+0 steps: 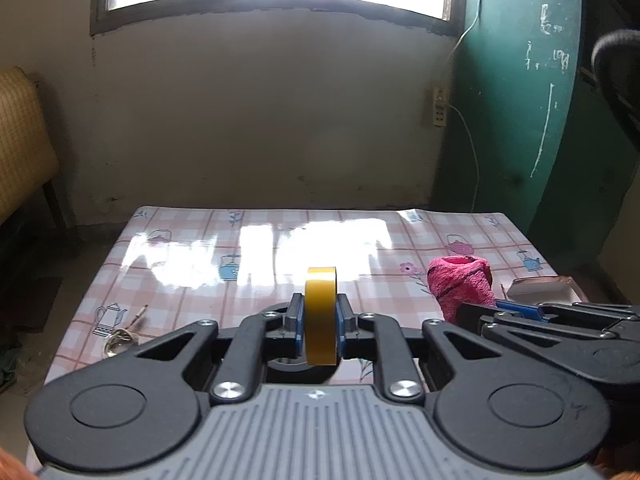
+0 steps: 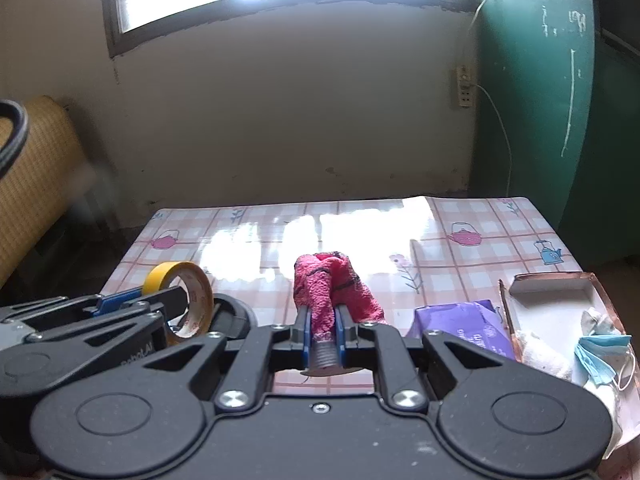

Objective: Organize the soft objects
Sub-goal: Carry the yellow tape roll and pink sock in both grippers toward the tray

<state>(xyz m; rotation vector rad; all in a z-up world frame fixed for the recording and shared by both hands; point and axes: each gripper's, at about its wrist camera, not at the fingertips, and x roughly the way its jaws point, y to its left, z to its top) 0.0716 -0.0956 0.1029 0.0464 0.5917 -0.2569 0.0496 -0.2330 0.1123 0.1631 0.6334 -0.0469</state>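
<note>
Your left gripper (image 1: pixel 319 326) is clamping the yellow tape roll (image 1: pixel 320 314) upright above the checked table (image 1: pixel 192 264), your right gripper (image 2: pixel 322 330) is pinching the pink cloth (image 2: pixel 330 284), cardboard box (image 2: pixel 560 292) sitting at the table's right edge.

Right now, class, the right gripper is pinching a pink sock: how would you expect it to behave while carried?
Probably floppy: the pink sock bunches and droops around the right gripper. Likely light, as a narrow pinch holds it up. Its fuzzy knit looks unlikely to slip, roll or break.
</note>
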